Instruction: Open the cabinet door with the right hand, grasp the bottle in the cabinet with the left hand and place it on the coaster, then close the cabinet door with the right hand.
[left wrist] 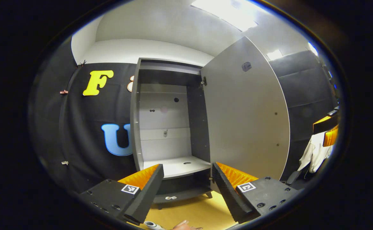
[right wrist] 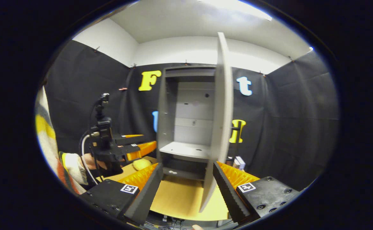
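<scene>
Two steps judged done: cabinet door stood wide open, cabinet shelf bare. Bottle's spot uncertain; yellowish rounded object on table left of cabinet base was perhaps it. Closing door left. Door upright, long axis vertical, edge-on toward right hand-held gripper, whose jaws gaped, empty. Left hand-held gripper also spread, empty, facing cabinet.

Both grippers stand with fingers spread wide: the left gripper at lower centre, the right gripper likewise, nothing held between either pair.
</scene>
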{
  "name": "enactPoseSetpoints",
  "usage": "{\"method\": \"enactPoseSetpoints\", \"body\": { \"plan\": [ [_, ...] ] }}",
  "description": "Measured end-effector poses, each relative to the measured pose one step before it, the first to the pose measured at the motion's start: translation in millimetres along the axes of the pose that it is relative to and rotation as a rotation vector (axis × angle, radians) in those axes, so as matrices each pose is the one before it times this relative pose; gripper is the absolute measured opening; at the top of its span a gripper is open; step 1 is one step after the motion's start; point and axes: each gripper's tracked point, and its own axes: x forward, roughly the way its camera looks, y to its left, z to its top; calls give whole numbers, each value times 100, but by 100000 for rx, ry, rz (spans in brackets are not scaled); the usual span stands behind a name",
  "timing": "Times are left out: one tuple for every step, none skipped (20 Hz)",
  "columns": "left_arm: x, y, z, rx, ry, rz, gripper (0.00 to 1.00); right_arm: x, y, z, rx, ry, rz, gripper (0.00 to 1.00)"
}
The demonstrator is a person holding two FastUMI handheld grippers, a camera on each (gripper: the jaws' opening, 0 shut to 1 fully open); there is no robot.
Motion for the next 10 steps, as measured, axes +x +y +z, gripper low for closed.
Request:
{"method": "enactPoseSetpoints", "body": {
  "plan": [
    [280, -467, 122, -123, 19, -576, 95, -22, -1766, 33, 1394, -64, -4356, 98],
    [243, -446, -165, -237, 318, -323, 99, 345, -1790, 290, 1367, -779, -3592, 97],
    [162, -475, -21, -157, 246, -301, 99, 731, -1776, 411, 1116, -1388, -3224, 97],
    [90, -81, -69, 19, 196, 439, 99, 697, -1313, 332, 532, -1411, -1687, 97],
    [-25, 89, -130, -2, 395, 856, 99, 934, -965, 209, 187, -1264, -135, 94],
    [-38, 93, -214, -200, 785, 965, 99, 915, -803, -71, -133, -722, 304, 100],
    [16, -15, -198, -181, 759, 1005, 99, 1038, -470, -100, -361, -320, 841, 100],
    [58, 46, -59, 255, 465, 1223, 96, 938, -475, -212, -316, -292, 869, 97],
    [-100, 339, 29, 809, 505, 2278, 99, 1341, -337, -350, -445, 6, 1238, 94],
    [-216, 392, -52, 1232, 578, 3056, 95, 739, -216, 109, 48, -72, 1233, 98]
  ]
}}
